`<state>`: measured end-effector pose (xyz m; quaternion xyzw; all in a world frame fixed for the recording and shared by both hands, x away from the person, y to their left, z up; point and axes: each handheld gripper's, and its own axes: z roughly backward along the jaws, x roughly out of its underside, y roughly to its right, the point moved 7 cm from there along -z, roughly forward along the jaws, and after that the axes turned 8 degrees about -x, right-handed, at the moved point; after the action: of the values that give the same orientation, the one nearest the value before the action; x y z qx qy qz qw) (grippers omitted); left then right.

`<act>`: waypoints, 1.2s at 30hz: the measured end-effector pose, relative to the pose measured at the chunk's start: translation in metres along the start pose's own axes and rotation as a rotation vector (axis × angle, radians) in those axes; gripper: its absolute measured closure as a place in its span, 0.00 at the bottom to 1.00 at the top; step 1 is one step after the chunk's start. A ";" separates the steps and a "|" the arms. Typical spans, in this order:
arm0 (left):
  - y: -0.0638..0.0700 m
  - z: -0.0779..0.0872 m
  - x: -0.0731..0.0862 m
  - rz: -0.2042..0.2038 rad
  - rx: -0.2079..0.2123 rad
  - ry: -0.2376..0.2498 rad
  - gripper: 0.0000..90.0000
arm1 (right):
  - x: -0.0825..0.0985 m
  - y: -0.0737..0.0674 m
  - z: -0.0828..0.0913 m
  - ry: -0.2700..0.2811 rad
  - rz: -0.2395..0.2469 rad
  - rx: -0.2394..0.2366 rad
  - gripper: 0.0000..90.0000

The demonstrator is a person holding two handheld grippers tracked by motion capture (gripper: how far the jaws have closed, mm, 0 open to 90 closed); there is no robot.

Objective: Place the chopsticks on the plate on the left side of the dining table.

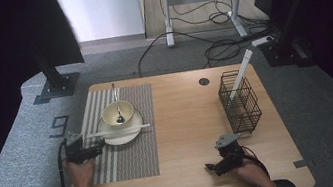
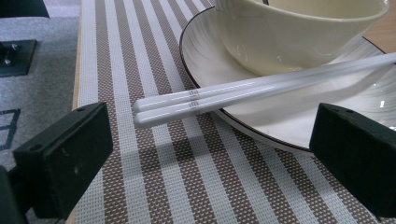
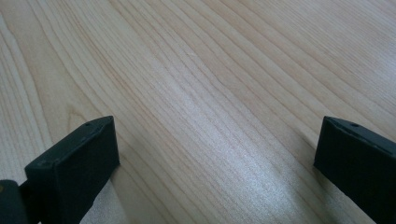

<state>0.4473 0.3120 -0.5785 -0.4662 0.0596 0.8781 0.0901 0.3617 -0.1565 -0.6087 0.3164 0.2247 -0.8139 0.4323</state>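
A cream bowl (image 1: pixel 118 114) with a spoon (image 1: pixel 117 105) in it stands on a white plate (image 1: pixel 121 136) on a striped placemat (image 1: pixel 124 161). A pair of white chopsticks (image 1: pixel 117 130) lies across the plate's near rim; in the left gripper view the chopsticks (image 2: pixel 233 93) stick out over the placemat (image 2: pixel 154 186), just ahead of my jaws. My left gripper (image 1: pixel 97 148) is open, close to the chopsticks' left ends, holding nothing. My right gripper (image 1: pixel 212 168) is open low over the bare wooden table (image 3: pixel 210 93) near the front edge.
A black wire basket (image 1: pixel 239 102) stands at the table's right side with a white stick (image 1: pixel 241 74) leaning out of it. A round cable hole (image 1: pixel 204 81) is near the back edge. Black frame posts and cables are on the floor beyond.
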 end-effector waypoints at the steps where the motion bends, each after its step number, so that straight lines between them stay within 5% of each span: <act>1: 0.000 -0.001 0.000 0.003 0.005 -0.001 0.00 | 0.000 0.000 0.000 0.000 0.000 0.000 0.00; 9: 0.006 0.001 -0.002 0.001 0.022 0.000 0.00 | 0.000 0.000 0.000 0.000 0.000 0.000 0.00; 13: 0.029 0.009 -0.006 0.023 0.111 0.034 0.00 | 0.000 0.000 0.000 0.000 0.000 0.000 0.00; 17: 0.062 0.003 -0.004 -0.056 0.183 0.004 0.00 | 0.000 0.000 0.000 0.000 0.000 0.000 0.00; 19: 0.075 -0.003 -0.002 -0.133 0.186 -0.022 0.00 | 0.000 0.000 0.000 0.001 -0.002 0.000 0.00; 22: 0.089 -0.011 -0.001 -0.192 0.193 -0.050 0.00 | 0.000 0.000 0.000 0.001 -0.002 0.000 0.00; 26: 0.094 -0.018 -0.002 -0.221 0.189 -0.063 0.00 | 0.000 0.000 0.000 0.001 -0.002 0.000 0.00; 36: 0.093 -0.024 -0.003 -0.221 0.194 -0.069 0.00 | 0.000 0.000 0.000 0.001 -0.002 0.000 0.00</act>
<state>0.4483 0.2159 -0.5875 -0.4284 0.0894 0.8684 0.2330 0.3617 -0.1564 -0.6087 0.3166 0.2251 -0.8142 0.4314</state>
